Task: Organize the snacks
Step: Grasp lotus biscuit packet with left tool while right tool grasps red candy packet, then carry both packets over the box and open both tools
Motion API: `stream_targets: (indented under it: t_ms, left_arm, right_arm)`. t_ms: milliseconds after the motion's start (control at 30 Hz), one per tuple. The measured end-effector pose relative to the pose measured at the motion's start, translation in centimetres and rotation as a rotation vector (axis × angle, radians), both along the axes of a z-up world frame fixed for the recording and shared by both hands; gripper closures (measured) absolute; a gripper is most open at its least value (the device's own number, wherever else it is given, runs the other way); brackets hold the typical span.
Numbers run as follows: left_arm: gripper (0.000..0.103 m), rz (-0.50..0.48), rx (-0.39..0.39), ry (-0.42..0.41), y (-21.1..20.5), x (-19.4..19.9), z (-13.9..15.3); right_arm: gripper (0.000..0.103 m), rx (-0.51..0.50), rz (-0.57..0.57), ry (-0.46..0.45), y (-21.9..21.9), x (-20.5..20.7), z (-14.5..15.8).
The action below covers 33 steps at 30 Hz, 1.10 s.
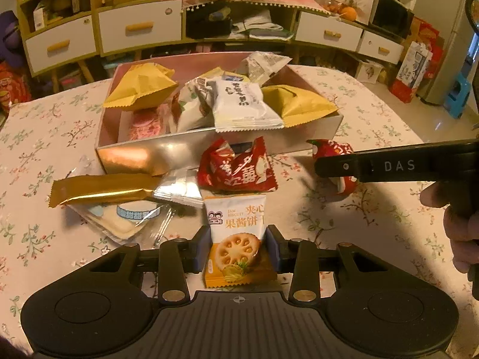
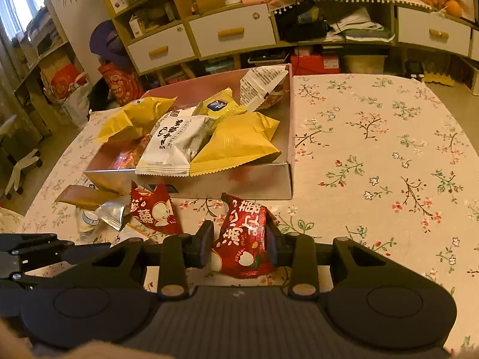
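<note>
My left gripper (image 1: pixel 238 249) is shut on a white and orange jam biscuit packet (image 1: pixel 238 227), low over the table in front of the box. My right gripper (image 2: pixel 239 243) is shut on a red snack packet (image 2: pixel 244 240), which also shows behind the right gripper's finger in the left wrist view (image 1: pixel 332 149). An open shallow box (image 1: pixel 143 152) (image 2: pixel 257 182) holds several yellow, white and pink snack packets. A second red packet (image 1: pixel 238 169) (image 2: pixel 154 211) lies in front of the box.
A gold bar packet (image 1: pixel 101 190), a silver packet (image 1: pixel 179 188) and a clear-wrapped white pastry (image 1: pixel 128 218) lie left of the jam biscuit packet. The floral tablecloth (image 2: pixel 389 149) stretches to the right of the box. Drawers and shelves stand behind the table.
</note>
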<state>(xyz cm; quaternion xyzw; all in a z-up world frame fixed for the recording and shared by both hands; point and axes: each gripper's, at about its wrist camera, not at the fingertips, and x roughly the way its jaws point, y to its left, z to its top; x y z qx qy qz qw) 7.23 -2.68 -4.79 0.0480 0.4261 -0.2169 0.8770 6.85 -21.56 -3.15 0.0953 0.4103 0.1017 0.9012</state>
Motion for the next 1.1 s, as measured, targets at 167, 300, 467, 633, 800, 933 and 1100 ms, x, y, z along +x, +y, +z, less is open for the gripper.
stream_targets:
  t_ms: [167,300,467,633,800,933,1100]
  left_arm:
    - [0.066,-0.009,-0.011,-0.006,-0.2,-0.3,0.5]
    - [0.066,-0.004,-0.023,-0.015,-0.1,-0.6,1.2]
    - [0.066,0.02,-0.055,-0.027,0.5,-0.8,2.3]
    - [0.066,0.047,-0.088,-0.052,1.5,-0.8,3.5]
    - [0.066,0.088,-0.102,-0.077,2.1,0.2,4.6]
    - [0.066,0.113,-0.093,-0.1,2.5,1.7,5.2]
    - [0.066,0.132,-0.071,-0.114,2.4,4.1,5.4]
  right_arm:
    - [0.07,-0.014,-0.009,0.014,-0.1,-0.2,0.6]
    - [0.07,-0.012,-0.028,0.016,-0.6,-0.6,1.2]
    - [0.07,0.024,-0.052,0.024,-1.5,-0.8,1.5]
    - [0.07,0.055,-0.098,0.027,-2.1,-0.7,2.0]
    - [0.07,0.095,-0.139,-0.003,-2.6,-0.6,3.0]
    - [0.07,0.128,-0.15,-0.036,-3.0,-0.1,3.7]
    - [0.07,0.129,-0.169,-0.08,-3.3,1.5,4.3]
